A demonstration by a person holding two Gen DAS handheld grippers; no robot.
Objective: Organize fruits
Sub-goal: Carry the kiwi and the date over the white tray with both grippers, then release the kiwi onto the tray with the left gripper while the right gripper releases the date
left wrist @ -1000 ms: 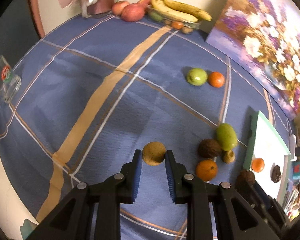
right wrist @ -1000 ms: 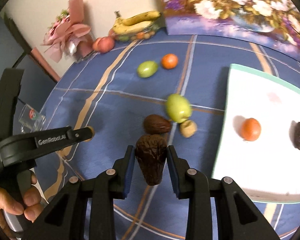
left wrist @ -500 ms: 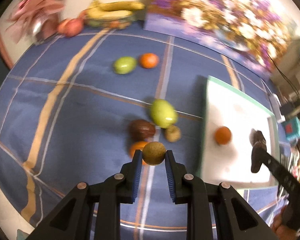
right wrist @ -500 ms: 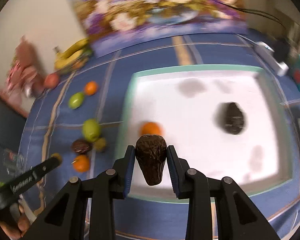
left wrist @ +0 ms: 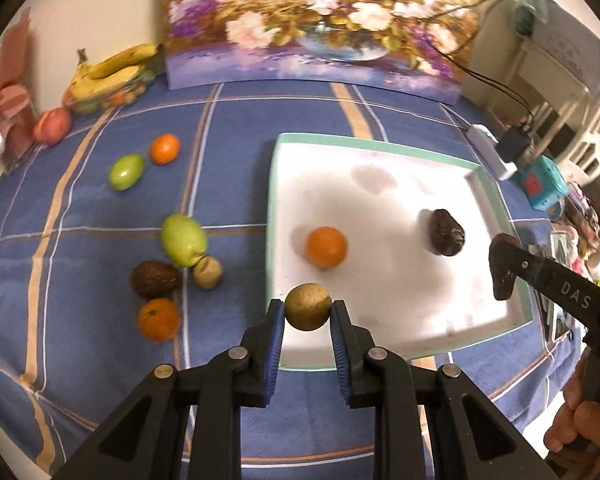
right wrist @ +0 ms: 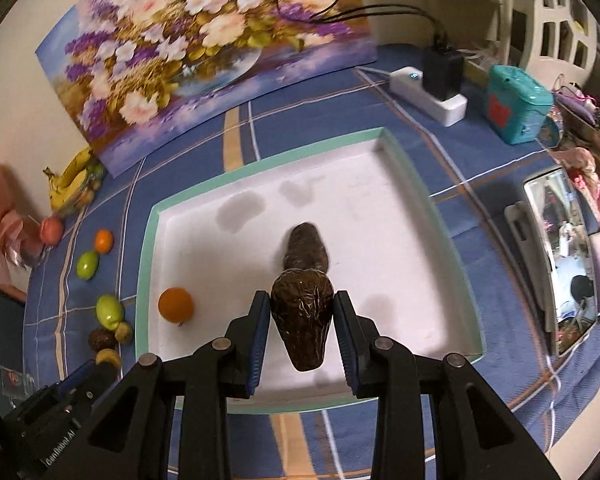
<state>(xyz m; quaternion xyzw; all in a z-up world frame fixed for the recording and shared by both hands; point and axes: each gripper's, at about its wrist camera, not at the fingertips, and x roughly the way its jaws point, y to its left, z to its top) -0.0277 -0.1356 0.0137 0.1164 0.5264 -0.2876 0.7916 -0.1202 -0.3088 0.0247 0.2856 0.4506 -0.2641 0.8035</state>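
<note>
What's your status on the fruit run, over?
Left tool shut on round brown fruit; right tool shut on dark wrinkled fruit. Both over white tray. Drop zone unobstructed.

There are three oranges: one in the white tray, one left of the left gripper, one far off. Three green fruits lie on the blue cloth. Two round tan fruits: one in that gripper, one left of it. Three dark wrinkly fruits: one in the right gripper, one just past it, one on the cloth. One bunch of bananas.
</note>
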